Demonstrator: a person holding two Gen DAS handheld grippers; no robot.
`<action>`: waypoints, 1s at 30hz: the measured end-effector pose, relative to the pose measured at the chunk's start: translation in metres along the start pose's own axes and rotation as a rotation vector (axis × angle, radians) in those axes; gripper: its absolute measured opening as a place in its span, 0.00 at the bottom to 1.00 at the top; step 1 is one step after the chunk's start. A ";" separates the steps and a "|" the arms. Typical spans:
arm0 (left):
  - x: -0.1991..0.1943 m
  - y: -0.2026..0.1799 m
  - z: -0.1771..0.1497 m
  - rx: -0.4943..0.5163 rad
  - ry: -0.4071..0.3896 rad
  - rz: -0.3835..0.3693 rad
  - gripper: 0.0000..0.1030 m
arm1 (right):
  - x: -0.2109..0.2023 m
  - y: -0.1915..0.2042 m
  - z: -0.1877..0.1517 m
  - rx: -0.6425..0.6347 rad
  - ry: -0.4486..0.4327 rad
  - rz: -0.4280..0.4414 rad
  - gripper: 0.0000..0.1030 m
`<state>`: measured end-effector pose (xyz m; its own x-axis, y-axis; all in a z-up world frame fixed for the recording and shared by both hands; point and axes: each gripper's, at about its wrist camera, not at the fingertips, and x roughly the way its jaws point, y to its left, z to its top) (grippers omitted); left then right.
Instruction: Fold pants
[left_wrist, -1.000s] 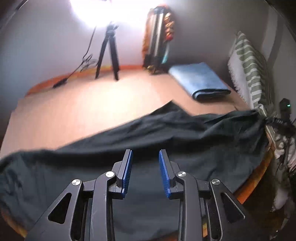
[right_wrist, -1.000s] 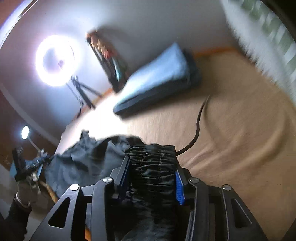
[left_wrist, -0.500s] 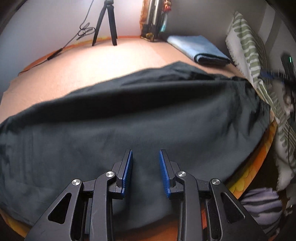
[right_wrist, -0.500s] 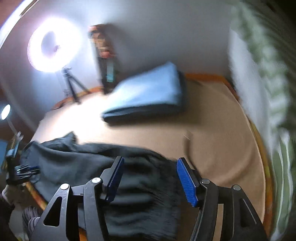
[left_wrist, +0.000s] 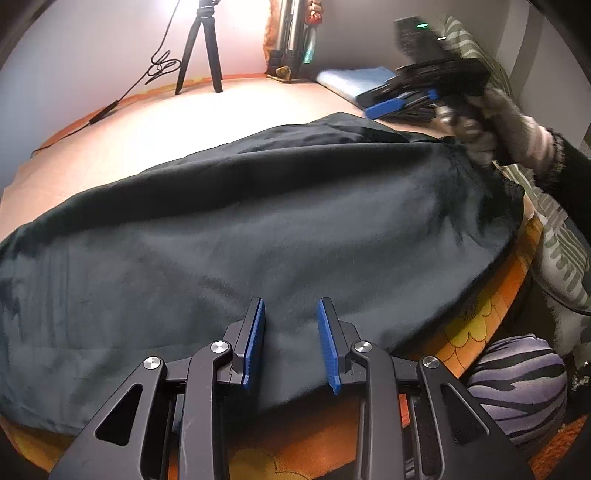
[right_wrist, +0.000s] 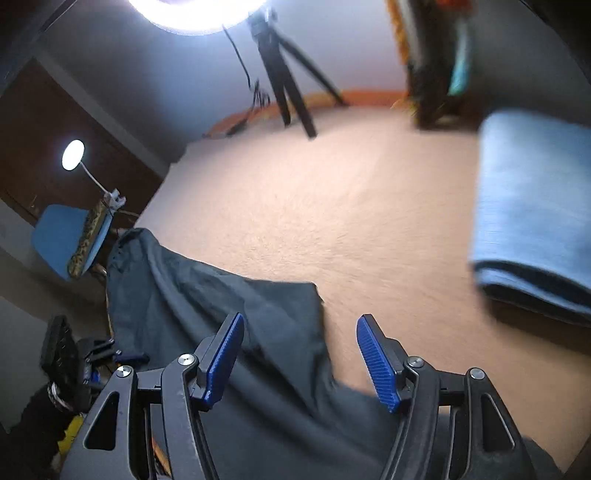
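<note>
Black pants (left_wrist: 258, 221) lie spread across the tan bed cover, with one end hanging over the near edge. My left gripper (left_wrist: 291, 332) hovers low over the near part of the cloth; its blue pads (left_wrist: 255, 343) stand a little apart with nothing pinched between them. In the right wrist view a pointed corner of the pants (right_wrist: 221, 314) lies under my right gripper (right_wrist: 299, 354), which is wide open and holds nothing. The left wrist view shows a gloved hand (left_wrist: 517, 133) carrying that right gripper (left_wrist: 391, 105) above the far right end of the pants.
A folded blue blanket (right_wrist: 535, 203) lies at the back right on the tan cover (right_wrist: 351, 203). A tripod (left_wrist: 201, 48) with a ring light and a cable stands at the back. A striped pillow (left_wrist: 554, 240) and the bed's orange edge (left_wrist: 480, 325) are on the right.
My right gripper has let go of the gathered waistband, opened wide and swung across the bed. The pants now lie spread flat. My left gripper has come lower over them.
</note>
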<state>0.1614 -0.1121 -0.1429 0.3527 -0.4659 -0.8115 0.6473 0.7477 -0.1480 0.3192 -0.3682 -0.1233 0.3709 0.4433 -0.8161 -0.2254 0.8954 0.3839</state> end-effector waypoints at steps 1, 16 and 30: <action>0.000 0.001 0.000 -0.001 -0.002 -0.005 0.27 | 0.009 0.000 0.002 0.005 0.017 0.008 0.63; -0.003 0.007 -0.006 -0.023 -0.040 -0.050 0.27 | 0.043 0.017 0.043 -0.224 0.010 -0.246 0.01; -0.087 0.088 -0.044 -0.369 -0.220 0.080 0.43 | -0.030 0.071 0.013 -0.200 -0.179 -0.279 0.47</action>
<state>0.1583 0.0148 -0.1102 0.5533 -0.4596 -0.6947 0.3415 0.8858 -0.3141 0.3038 -0.3169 -0.0657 0.5902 0.1995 -0.7822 -0.2583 0.9647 0.0511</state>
